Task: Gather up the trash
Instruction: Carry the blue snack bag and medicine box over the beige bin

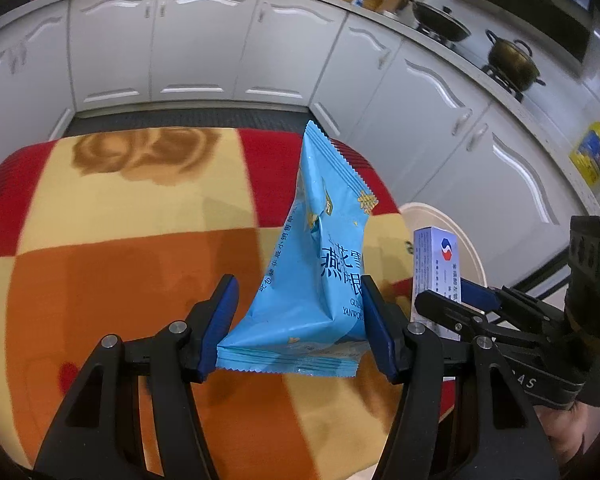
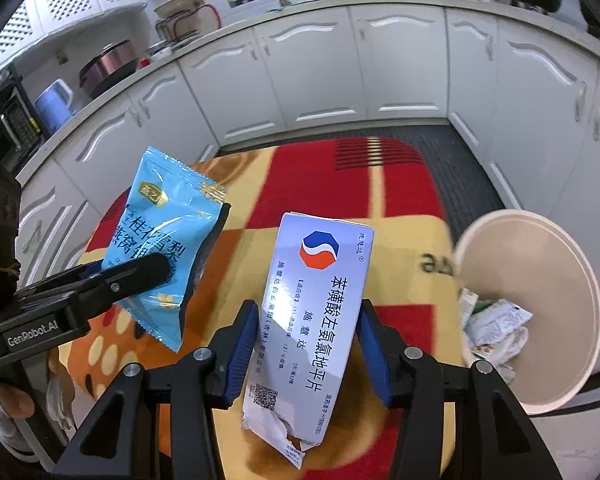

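Left gripper [image 1: 296,328]: clenched on the blue snack wrapper [image 1: 320,264]; the wrapper's lower sealed edge is pinched between the two blue pads [image 1: 220,320], and the packet rises toward 12 o'clock in the left wrist view. In the right wrist view this gripper [image 2: 196,248] is seen at 9 o'clock, the wrapper [image 2: 160,240] lifted clear of the tabletop.

Right gripper [image 2: 308,344]: clenched on the white medicine box [image 2: 312,308]; the box's long sides are pressed by the blue pads [image 2: 244,344], its torn flap hangs at 6 o'clock and its logo end points to 12 o'clock. In the left wrist view this gripper [image 1: 460,304] is seen at 3 o'clock, with the box [image 1: 438,276] held upright.

Blue snack wrapper: held above the patterned cloth [image 1: 120,260], just left of the medicine box; the two are not touching.

White medicine box: held above the cloth [image 2: 400,184], near the bin.

Trash bin [image 2: 580,280]: a cream round bin is seen at 3 o'clock in the right wrist view, beside the table edge; crumpled wrappers [image 2: 496,328] lie inside it. In the left wrist view its rim [image 1: 432,212] is partly hidden behind the box.

Background: white kitchen cabinets [image 1: 196,48] are seen at 12 o'clock, with a wok [image 1: 440,20] and a lidded pot [image 1: 512,60] on the stove at 2 o'clock.
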